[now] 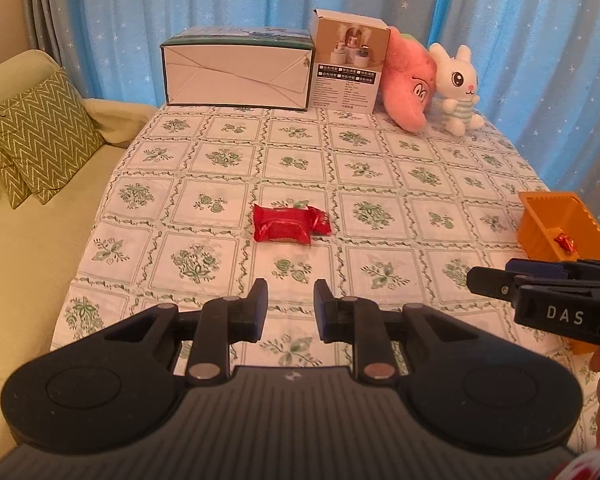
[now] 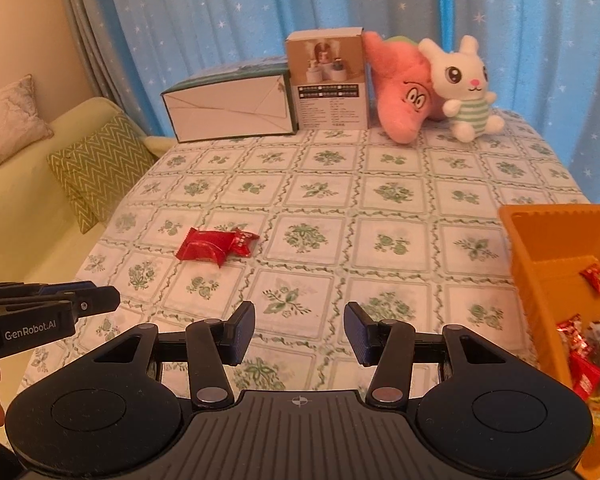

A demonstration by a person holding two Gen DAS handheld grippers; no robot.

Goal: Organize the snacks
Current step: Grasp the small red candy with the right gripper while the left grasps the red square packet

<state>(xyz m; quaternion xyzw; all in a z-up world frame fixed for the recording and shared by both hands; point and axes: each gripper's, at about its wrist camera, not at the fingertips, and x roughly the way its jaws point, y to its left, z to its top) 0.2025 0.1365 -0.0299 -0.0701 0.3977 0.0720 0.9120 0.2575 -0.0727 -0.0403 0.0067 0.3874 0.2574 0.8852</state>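
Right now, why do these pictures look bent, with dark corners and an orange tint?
Left wrist view: a fisheye lens bows the curtain and table edges, leaves dark corners, and warm light casts soft shadows; the red snack is sharp. Right wrist view: same bending and warm cast; the orange bin at the rim looks stretched, with foil glints inside.

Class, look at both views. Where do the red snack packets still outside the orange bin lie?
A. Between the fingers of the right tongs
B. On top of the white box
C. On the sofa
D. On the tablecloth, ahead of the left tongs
D: the red packets lie flat on the tablecloth, ahead of the open left tongs, clear of the orange bin.
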